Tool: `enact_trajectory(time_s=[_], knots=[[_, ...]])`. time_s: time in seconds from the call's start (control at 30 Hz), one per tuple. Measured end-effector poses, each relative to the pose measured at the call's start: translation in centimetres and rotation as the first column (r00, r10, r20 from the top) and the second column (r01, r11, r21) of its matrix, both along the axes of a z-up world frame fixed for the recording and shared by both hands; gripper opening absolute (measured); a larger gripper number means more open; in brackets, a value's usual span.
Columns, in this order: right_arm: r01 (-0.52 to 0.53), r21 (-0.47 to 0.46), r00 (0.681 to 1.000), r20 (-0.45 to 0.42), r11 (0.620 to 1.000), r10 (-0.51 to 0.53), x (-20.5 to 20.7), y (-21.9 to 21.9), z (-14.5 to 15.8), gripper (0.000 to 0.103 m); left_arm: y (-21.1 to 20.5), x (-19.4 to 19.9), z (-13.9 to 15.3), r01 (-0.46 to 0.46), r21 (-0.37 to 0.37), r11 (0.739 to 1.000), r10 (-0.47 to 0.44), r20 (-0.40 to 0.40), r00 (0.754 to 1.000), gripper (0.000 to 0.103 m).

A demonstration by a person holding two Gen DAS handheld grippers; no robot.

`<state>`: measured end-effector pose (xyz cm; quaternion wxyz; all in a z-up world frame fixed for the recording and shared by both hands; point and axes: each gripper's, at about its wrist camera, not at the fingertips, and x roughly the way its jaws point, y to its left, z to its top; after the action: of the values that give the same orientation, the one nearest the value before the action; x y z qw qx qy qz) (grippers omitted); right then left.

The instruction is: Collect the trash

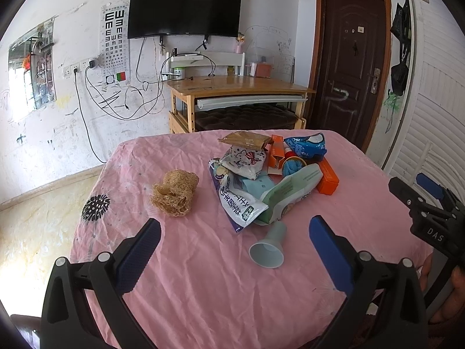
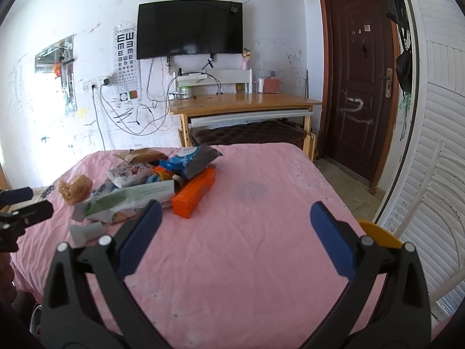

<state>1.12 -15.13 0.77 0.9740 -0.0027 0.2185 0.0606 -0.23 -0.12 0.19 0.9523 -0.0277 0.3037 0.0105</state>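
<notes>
A pile of trash point(image 1: 270, 168) lies on the pink tablecloth point(image 1: 203, 276): snack wrappers, a green-white pouch point(image 1: 290, 196), orange boxes point(image 1: 328, 179), a blue bag point(image 1: 306, 145). A grey paper cup point(image 1: 268, 250) lies on its side just in front of the pile. A tan loofah point(image 1: 174, 193) sits left of it. My left gripper point(image 1: 234, 234) is open and empty, above the cloth near the cup. My right gripper point(image 2: 236, 219) is open and empty, over bare cloth right of the pile point(image 2: 162, 180); it also shows at the right edge of the left wrist view point(image 1: 430, 203).
A wooden desk point(image 1: 238, 87) with a dark cushioned bench stands beyond the table, under a wall TV point(image 1: 184, 8). A brown door point(image 1: 348, 64) is at the back right. A yellow object point(image 2: 377, 232) sits by the table's right edge, next to a white chair.
</notes>
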Motion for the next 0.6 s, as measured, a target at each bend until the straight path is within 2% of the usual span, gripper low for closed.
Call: enact_trajectory(time_s=[0.6], knots=[[-0.001, -0.001, 1.000, 0.001, 1.000, 0.001, 0.09, 0.41, -0.01, 0.098, -0.10, 0.13, -0.39, -0.002, 0.002, 1.000, 0.002, -0.005, 1.000, 0.097]])
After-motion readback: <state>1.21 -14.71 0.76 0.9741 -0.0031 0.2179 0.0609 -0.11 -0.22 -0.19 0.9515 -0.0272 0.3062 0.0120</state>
